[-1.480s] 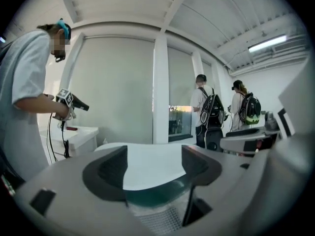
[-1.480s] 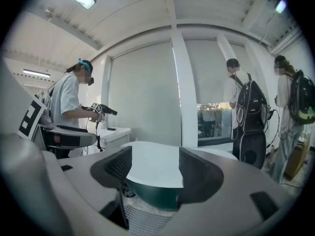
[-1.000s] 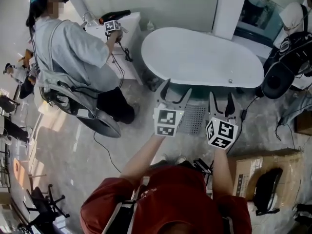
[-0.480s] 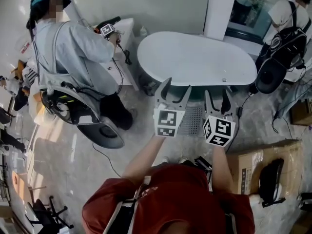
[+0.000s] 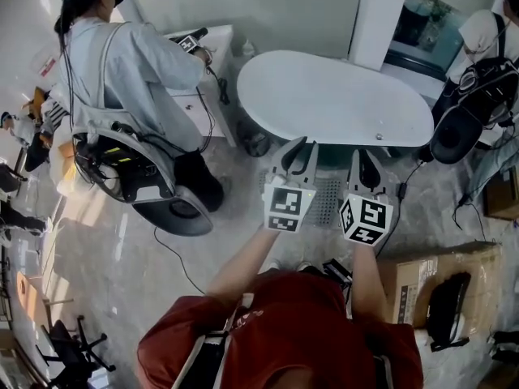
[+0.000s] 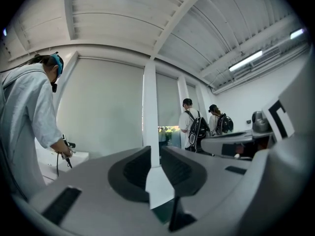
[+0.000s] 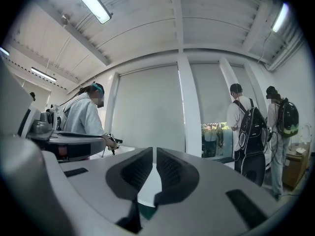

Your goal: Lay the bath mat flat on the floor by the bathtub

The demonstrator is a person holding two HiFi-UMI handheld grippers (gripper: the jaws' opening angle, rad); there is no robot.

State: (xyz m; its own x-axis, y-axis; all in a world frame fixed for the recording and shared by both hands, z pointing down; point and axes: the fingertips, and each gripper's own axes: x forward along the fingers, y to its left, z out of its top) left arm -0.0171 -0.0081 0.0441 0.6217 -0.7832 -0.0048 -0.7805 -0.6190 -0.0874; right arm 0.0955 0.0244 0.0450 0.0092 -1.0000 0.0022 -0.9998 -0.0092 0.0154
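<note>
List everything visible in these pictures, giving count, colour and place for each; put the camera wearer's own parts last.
bathtub: one, white, centre, by the wall.
bath mat: one, grey, on the floor beside the bathtub.
column: one, white, behind the bathtub.
cabinet: one, white, left of the bathtub.
person in pale coat: one, at the cabinet.
people with backpacks: two, black packs, far right.
cardboard box: one, brown, lower right.
top: one, red, on the wearer, bottom centre.
left gripper: one, grey, held out toward the bathtub; jaws closing, nothing between.
right gripper: one, grey, beside it; jaws closing, nothing between.
</note>
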